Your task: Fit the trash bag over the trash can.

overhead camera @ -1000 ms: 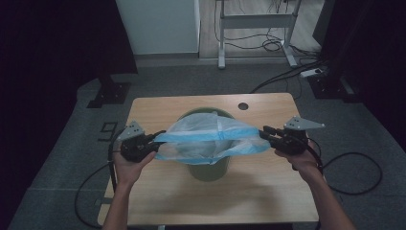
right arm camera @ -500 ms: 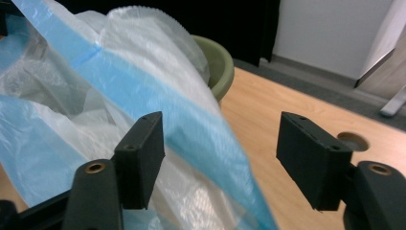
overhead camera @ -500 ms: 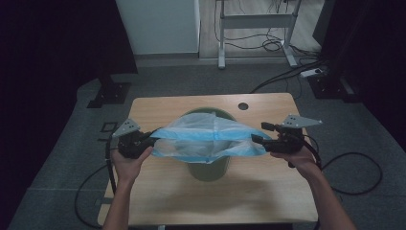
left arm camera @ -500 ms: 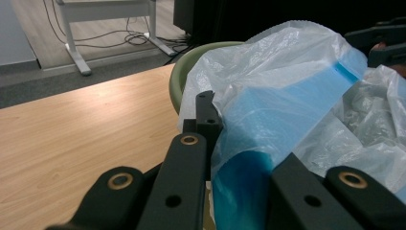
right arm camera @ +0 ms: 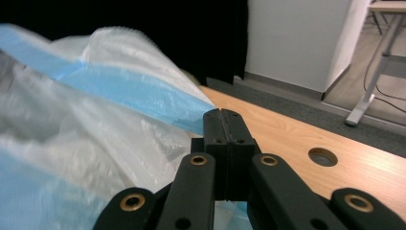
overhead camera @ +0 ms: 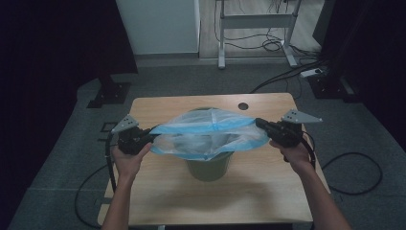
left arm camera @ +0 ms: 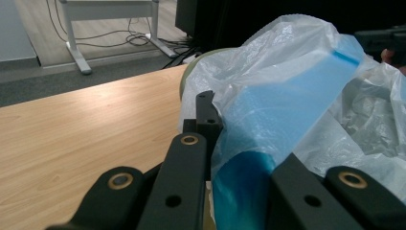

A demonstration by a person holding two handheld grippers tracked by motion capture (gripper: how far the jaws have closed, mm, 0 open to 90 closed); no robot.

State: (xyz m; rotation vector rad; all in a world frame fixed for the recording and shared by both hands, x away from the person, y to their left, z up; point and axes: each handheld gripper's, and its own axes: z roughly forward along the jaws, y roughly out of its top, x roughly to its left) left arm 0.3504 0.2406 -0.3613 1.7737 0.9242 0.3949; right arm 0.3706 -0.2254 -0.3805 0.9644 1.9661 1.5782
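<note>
Plastic bag, clear film with a blue band, is stretched wide in the air over the olive-green bin that stands mid-bench, its mouth pulled out to both sides and hanging just above the bin's rim. On the left, the left tongs are clenched on the bag's edge; in the left gripper view the blue plastic bunches up between the black jaws, pinched tight, with the film ballooning away toward the far side. Over on the right, the right tongs have just snapped closed, and in the right gripper view the two jaws stand pressed flat together with the blue band running right up to their tip and the white film spilling out to the left below them; a scrap of bag shows at the base of the jaws, so the grip is on the bag's rim. Both hands, left hand and right hand, sit level on either side of the bin, well apart. The wooden bench shows a round cable hole at its far edge.
</note>
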